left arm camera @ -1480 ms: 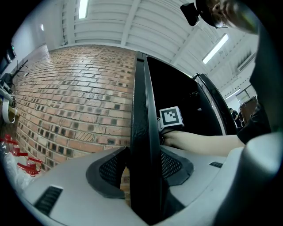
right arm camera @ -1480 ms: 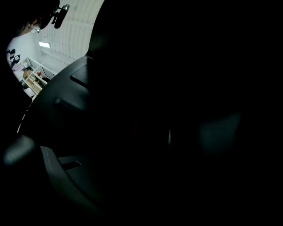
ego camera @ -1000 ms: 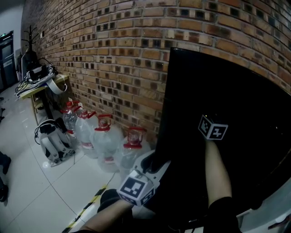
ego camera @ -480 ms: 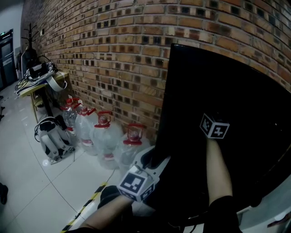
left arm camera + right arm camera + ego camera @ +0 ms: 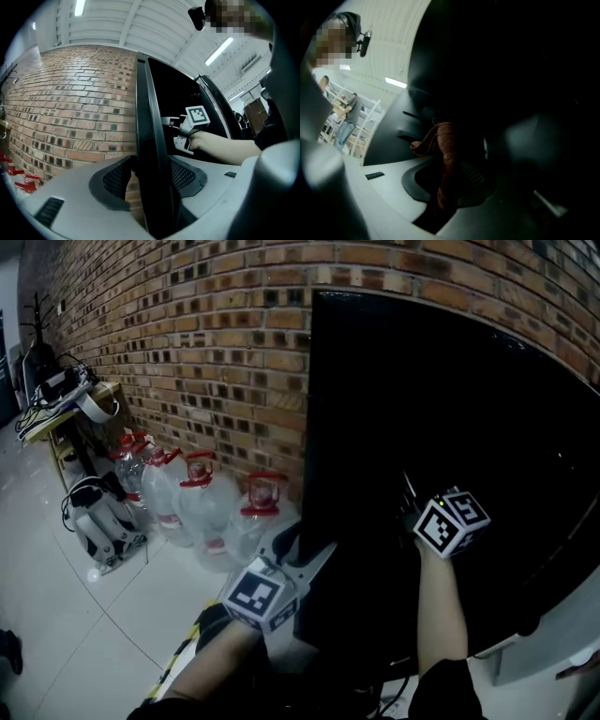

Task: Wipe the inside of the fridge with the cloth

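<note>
Left tongs (image 5: 302, 557): sitting astride the near vertical edge of the black fridge door (image 5: 450, 409). The left gripper view is showing the thin dark edge running up between the two pads. The jaws have just been opening. A sliver of brick is showing between one pad and the door, so the tongs are standing fairly wide around the edge rather than pinching it. Judgement: they are placed there to steady or swing the door, keeping the way in free for the other hand.

Right tongs (image 5: 454, 176): closing on the cloth (image 5: 440, 138), a reddish-brown knitted piece. It is being pinched low down, with a loose bunch standing up beyond the tips. Holding it this way is leaving a soft free end forward to meet the fridge wall, which suits wiping. In the head view the right forearm is reaching up in front of the black panel, well apart from the left tongs.

Task's thing: the cloth is sitting in the right tongs, held up against the dark of the fridge. The right gripper view is too dark to show whether it is touching any surface, or which part of the fridge it is facing.

Surroundings: a brick wall (image 5: 187, 352) is running behind the fridge, and water jugs (image 5: 202, 512) with red caps are standing on the floor (image 5: 84, 634) beside it, clear of both arms.

Progress, as a judgement: wiping is looking barely begun, since the cloth is gripped and presented but contact is unconfirmed.
</note>
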### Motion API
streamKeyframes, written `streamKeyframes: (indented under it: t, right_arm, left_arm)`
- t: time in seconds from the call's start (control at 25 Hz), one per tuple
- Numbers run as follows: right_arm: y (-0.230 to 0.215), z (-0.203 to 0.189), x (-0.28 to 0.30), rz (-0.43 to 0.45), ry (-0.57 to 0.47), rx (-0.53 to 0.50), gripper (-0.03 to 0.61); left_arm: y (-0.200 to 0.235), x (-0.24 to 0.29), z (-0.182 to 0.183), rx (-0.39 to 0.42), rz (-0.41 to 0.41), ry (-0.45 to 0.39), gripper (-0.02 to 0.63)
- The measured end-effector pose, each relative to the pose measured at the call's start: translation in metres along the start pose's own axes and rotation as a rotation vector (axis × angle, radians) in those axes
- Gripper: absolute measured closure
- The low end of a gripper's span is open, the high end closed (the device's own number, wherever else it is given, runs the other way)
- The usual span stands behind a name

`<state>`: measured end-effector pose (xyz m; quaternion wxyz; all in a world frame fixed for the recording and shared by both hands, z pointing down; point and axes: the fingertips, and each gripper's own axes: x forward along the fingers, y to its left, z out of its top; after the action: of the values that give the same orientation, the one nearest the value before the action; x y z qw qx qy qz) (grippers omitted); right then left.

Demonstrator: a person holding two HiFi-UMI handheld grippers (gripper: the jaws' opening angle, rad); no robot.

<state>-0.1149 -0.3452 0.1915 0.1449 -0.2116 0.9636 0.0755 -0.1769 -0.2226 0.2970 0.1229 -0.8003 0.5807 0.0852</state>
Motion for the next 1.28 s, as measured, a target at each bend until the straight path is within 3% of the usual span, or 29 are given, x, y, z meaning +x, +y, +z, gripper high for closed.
streamKeyframes:
  t: [0.12, 0.36, 0.48, 0.72, 0.92, 1.28]
  right_arm:
    - [0.029, -0.004, -0.011, 0.079, 0.004, -0.021, 0.5]
    - [0.103, -0.023, -0.027, 0.363, 0.062, -0.028, 0.5]
    - [0.127, -0.044, -0.028, 0.43, 0.117, -0.078, 0.5]
    - [0.105, -0.067, -0.022, 0.375, 0.063, -0.002, 0.5]
    - [0.068, -0.087, -0.008, 0.236, 0.086, 0.003, 0.5]
    - [0.03, -0.103, 0.008, 0.103, 0.118, -0.026, 0.5]
  left_arm:
    - [-0.003, 0.002, -0.021, 0.007, 0.038, 0.044, 0.322]
    - [-0.001, 0.006, -0.044, 0.001, 0.084, 0.086, 0.319]
    - [-0.002, 0.005, -0.056, -0.015, 0.092, 0.118, 0.319]
    - [0.002, 0.005, -0.07, -0.085, 0.09, 0.133, 0.319]
    - [0.005, 0.005, -0.071, -0.104, 0.095, 0.132, 0.321]
    - [0.007, 0.008, -0.07, -0.123, 0.085, 0.118, 0.36]
